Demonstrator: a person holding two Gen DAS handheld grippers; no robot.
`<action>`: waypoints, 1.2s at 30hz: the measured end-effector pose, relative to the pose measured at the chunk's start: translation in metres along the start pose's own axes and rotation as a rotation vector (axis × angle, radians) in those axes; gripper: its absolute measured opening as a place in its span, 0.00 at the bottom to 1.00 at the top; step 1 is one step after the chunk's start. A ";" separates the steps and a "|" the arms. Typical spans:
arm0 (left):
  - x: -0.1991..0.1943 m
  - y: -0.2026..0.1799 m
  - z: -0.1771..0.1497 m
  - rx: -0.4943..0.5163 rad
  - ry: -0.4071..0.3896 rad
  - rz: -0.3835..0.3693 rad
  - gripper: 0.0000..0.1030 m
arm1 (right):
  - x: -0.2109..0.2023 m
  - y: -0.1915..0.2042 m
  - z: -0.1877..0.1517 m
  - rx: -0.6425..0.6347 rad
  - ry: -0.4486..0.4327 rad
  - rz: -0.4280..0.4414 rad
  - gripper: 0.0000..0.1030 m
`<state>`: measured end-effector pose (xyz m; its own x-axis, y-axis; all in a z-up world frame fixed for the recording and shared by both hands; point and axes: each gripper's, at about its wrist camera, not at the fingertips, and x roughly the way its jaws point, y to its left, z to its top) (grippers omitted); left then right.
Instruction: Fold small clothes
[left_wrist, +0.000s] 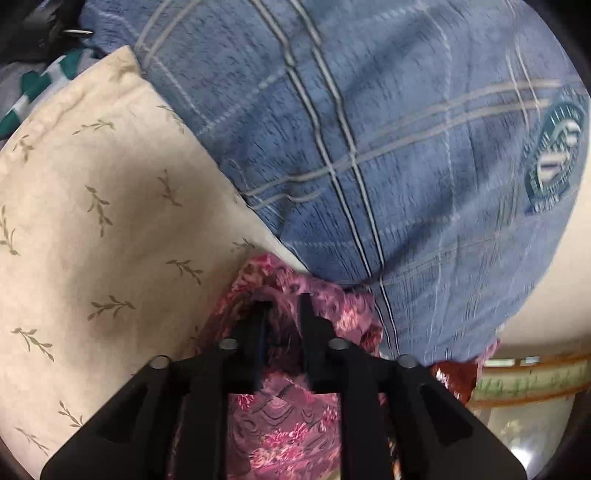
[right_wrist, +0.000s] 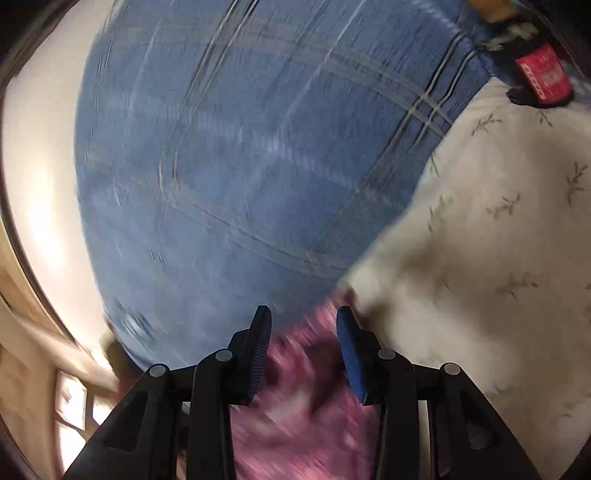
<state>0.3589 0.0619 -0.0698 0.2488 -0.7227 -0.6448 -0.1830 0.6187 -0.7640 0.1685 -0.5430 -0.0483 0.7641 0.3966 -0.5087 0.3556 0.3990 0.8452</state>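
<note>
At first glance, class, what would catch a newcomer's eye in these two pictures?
A big blue checked blanket fills the upper middle of both views. A cream pillow with a leaf print lies beside it. Low down, a pink flowered cloth bunches around the left gripper, and the right gripper stands open over it.

We see a cream pillow (left_wrist: 92, 221) with a leaf print beside a blue plaid blanket (left_wrist: 369, 147) bearing a green round badge (left_wrist: 557, 155). A red tag (right_wrist: 543, 74) sits at the pillow's far edge.
</note>
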 end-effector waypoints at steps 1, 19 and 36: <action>0.000 -0.001 -0.002 0.018 0.004 0.012 0.35 | 0.000 0.004 -0.006 -0.035 0.023 -0.004 0.39; -0.031 -0.035 0.010 0.112 -0.145 0.025 0.55 | 0.045 0.046 -0.009 -0.052 0.007 0.028 0.55; 0.034 -0.040 -0.038 0.443 0.029 0.173 0.01 | 0.071 0.050 -0.046 -0.412 0.121 -0.366 0.04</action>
<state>0.3385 0.0011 -0.0620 0.2228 -0.6019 -0.7669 0.2055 0.7980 -0.5666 0.2156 -0.4568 -0.0500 0.5547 0.2541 -0.7923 0.3274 0.8087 0.4886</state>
